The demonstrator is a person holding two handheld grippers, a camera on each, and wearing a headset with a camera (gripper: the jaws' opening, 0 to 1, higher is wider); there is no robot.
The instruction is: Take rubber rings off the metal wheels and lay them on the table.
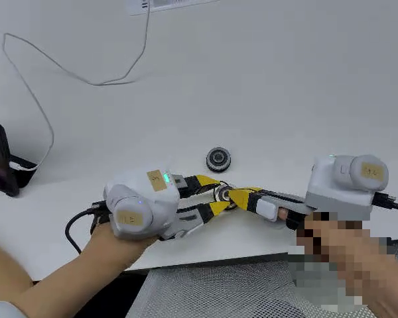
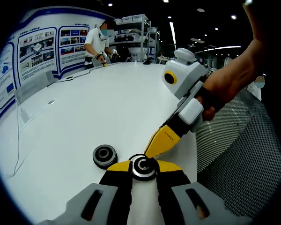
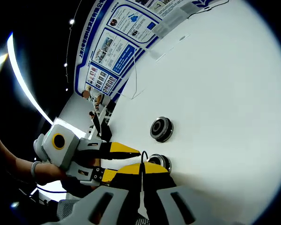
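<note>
A metal wheel (image 1: 223, 193) is held just above the white table (image 1: 285, 99) between the yellow jaws of my left gripper (image 1: 221, 194), which is shut on it. In the left gripper view the wheel (image 2: 143, 167) sits between the tips of the left gripper (image 2: 144, 168). My right gripper (image 1: 235, 196) comes in from the right and meets the wheel's edge. In the right gripper view the right gripper (image 3: 142, 165) is shut on a thin black rubber ring (image 3: 144, 154) beside the wheel (image 3: 160, 161). A second wheel (image 1: 218, 158) with its black ring lies on the table behind them.
A white cable (image 1: 50, 126) loops across the table's far left to a black device (image 1: 0, 159) at the left edge. The table's front edge runs just under the grippers, with grey mesh (image 1: 219, 291) below it. A person (image 2: 97, 44) stands far off.
</note>
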